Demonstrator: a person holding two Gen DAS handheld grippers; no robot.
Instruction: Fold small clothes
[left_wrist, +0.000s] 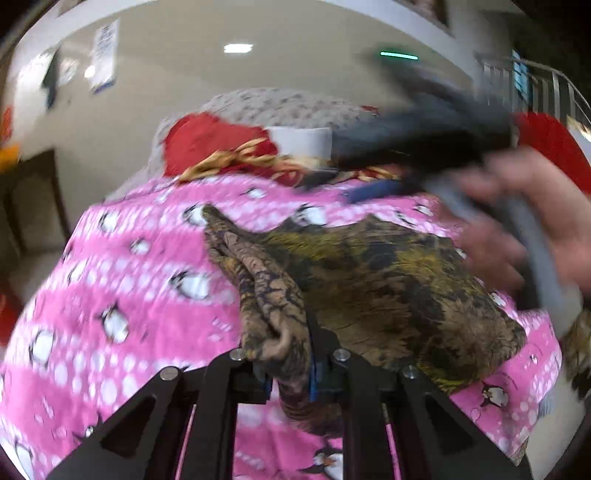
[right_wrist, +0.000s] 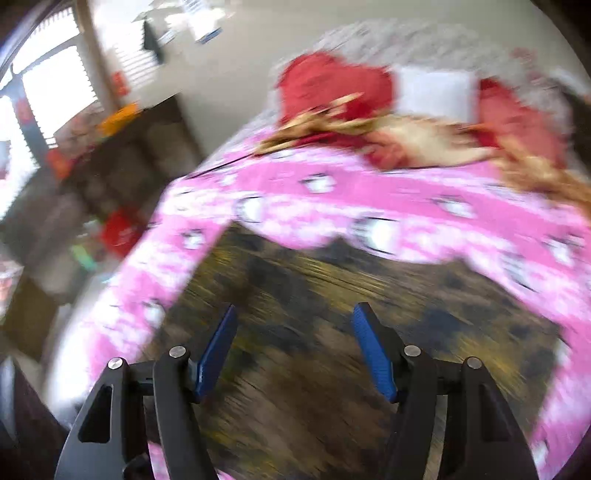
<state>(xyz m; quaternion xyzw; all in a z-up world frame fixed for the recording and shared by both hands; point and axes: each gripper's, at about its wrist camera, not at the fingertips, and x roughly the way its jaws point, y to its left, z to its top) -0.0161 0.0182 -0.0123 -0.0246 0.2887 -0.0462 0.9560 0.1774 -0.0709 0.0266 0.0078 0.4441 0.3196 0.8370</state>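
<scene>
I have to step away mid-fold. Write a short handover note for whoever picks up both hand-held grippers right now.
Left hand-held gripper: shut on a bunched edge of the brown-yellow patterned garment.
Right hand-held gripper: open, empty, above the same garment; view is motion-blurred.
Garment lies on the pink penguin blanket, partly spread. Red and gold clothes are piled at the far edge.
Done: one edge gathered. Left: finish the fold, probably by gripping the free side with the right, then handle the pile.
</scene>
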